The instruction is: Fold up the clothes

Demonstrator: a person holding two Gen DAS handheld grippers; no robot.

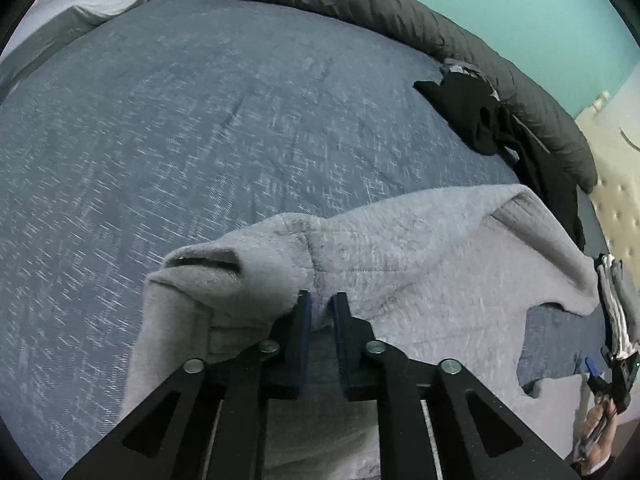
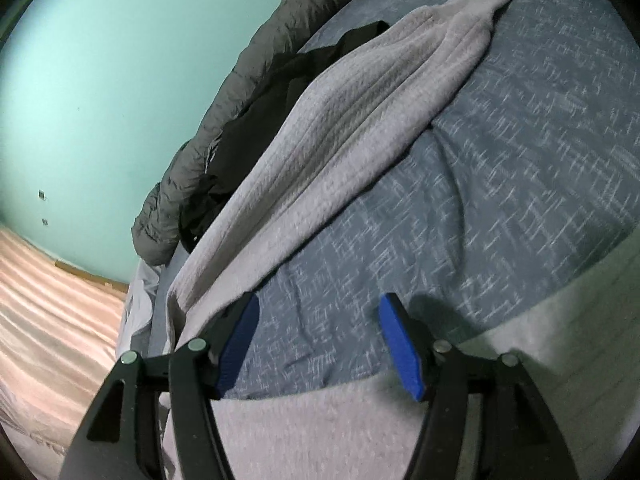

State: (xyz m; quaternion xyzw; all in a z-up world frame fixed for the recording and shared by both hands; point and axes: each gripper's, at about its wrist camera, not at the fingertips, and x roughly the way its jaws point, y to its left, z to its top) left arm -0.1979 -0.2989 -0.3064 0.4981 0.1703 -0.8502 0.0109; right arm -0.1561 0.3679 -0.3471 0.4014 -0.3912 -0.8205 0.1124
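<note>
left hand-held gripper (image 1: pixel 320 306): nearest the lens in the left wrist view, jaws drawn close with a narrow gap, a fold of the grey sweater bunched between the blue pads; whether the pads press on it cannot be told.
right hand-held gripper (image 2: pixel 320 346): jaws spread wide, nothing between them but bedspread; the left pad's outer side lies against the sweater's edge.
bed (image 1: pixel 200 128): covered by a blue-grey bedspread with a pale cross-hatch weave, filling most of both views.
dark quilt (image 1: pixel 460 40): rolled along the bed's far edge against the teal wall (image 2: pixel 100 100).
grey sweater (image 1: pixel 420 248): spread on the near part of the bed, one sleeve (image 2: pixel 360 100) stretched long across the bedspread, a cuff (image 1: pixel 204 266) gaping beside the left pad.
black garment (image 1: pixel 480 120): crumpled between the sweater and the quilt.
floor (image 2: pixel 48 300): pale wood beside the bed.
</note>
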